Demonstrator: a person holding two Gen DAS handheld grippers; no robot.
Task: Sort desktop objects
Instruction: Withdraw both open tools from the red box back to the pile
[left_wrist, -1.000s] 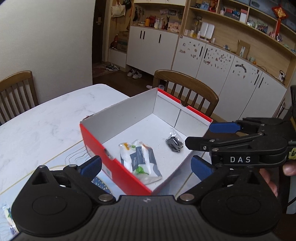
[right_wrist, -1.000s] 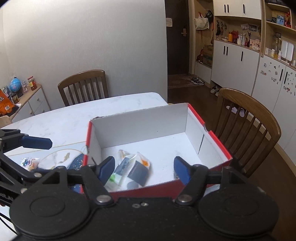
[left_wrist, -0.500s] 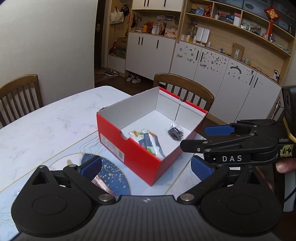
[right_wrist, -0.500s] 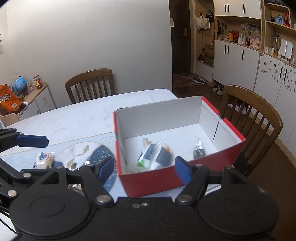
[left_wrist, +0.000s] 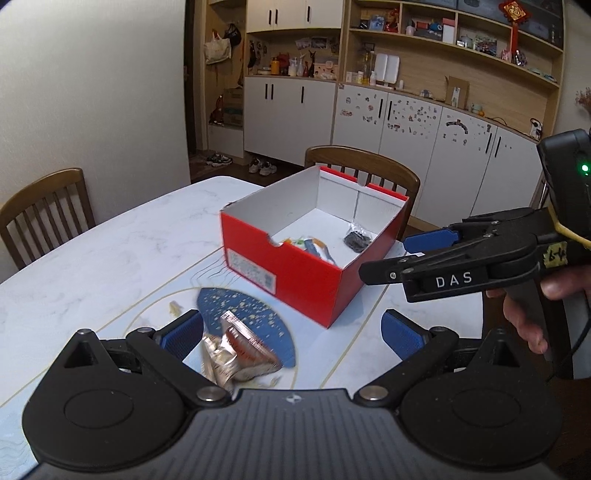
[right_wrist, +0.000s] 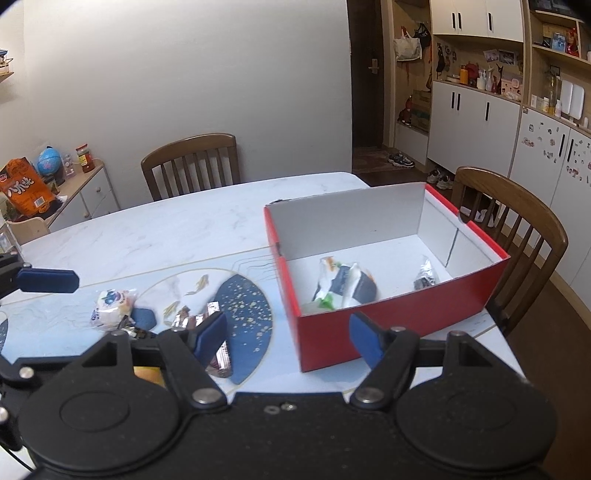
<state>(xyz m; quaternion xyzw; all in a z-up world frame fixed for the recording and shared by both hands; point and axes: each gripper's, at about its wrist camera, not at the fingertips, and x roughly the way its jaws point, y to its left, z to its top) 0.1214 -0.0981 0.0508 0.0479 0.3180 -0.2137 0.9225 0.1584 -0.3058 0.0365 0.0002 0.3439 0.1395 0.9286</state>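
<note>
your left gripper (left_wrist: 291, 332) has its jaws wide apart with nothing in them. your right gripper (right_wrist: 286, 334) is let go too, jaws apart and empty.

the red box (right_wrist: 388, 325) sits on the white table (right_wrist: 166, 236), on the right side of the mat with the blue fan picture (right_wrist: 247, 310). two things are already inside it: a blue and white packet (right_wrist: 343, 284) and a small dark packet (right_wrist: 424, 278). still out on the mat are a shiny silver wrapper (left_wrist: 236, 350), right in front of your left gripper, and a round white packet (right_wrist: 110, 306) further left.

here is what could go wrong. the silver wrapper lies flat and looks crinkly and slippery. if you close on just a corner, i think it may slide out or tear on the way to the box. it sits closer to one finger (left_wrist: 183, 332) than the other, so that finger could push it away before the other one gets there.

your two grippers are near each other. if both go for the same wrapper, they may bump.

the box looks light. if a gripper knocks its near wall, the box could slide toward the table edge by the chair (right_wrist: 517, 206).
</note>
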